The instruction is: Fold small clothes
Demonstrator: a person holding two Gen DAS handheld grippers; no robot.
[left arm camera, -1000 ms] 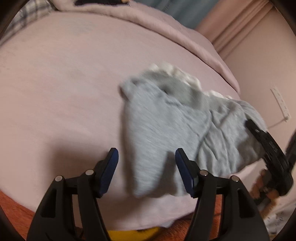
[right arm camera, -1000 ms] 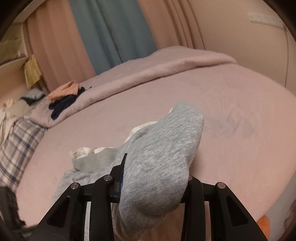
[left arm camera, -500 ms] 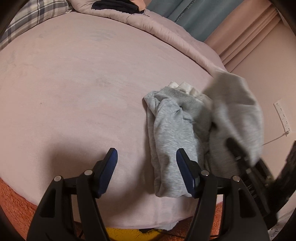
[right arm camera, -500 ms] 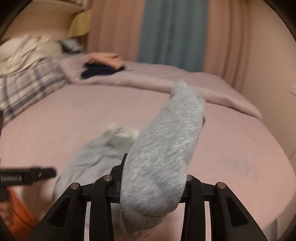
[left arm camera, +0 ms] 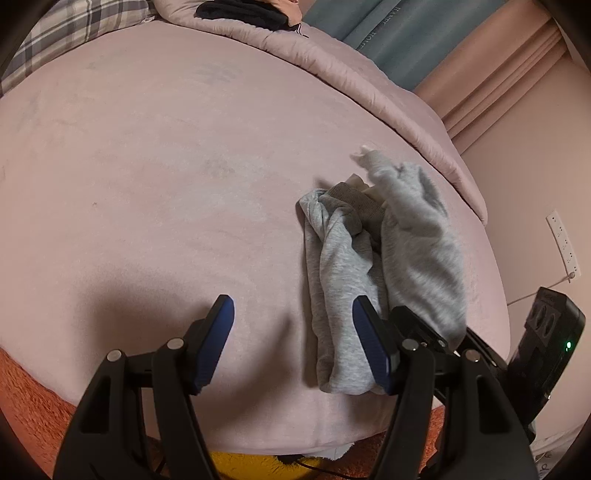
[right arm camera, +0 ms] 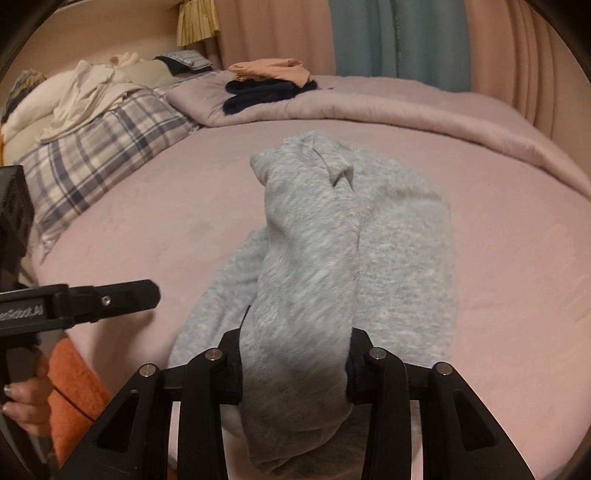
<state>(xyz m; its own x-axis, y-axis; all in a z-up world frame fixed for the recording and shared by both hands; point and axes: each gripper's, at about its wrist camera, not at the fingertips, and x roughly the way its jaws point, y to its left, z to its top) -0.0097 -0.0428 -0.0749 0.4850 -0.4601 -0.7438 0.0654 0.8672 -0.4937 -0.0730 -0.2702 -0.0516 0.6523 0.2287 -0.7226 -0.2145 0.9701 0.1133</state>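
Pink bed (left arm camera: 147,166): grey garment (left arm camera: 343,295) near front edge, one half doubled over other. Right gripper (right arm camera: 295,354) clamped on folded half, jaws just easing wider. Left gripper (left arm camera: 291,332) apart, empty, beside garment. Fold partway; release, tidying left.

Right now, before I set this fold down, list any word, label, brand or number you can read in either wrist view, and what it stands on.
"HANFE HO…": pale lettering on the blue curtain, left wrist view, tilted and cut off; reading uncertain.
"…Robot.AI": white lettering on the left gripper body, right wrist view; its start is cut off and blurred.
Grey garment, bed, wall socket strip: no readable text.
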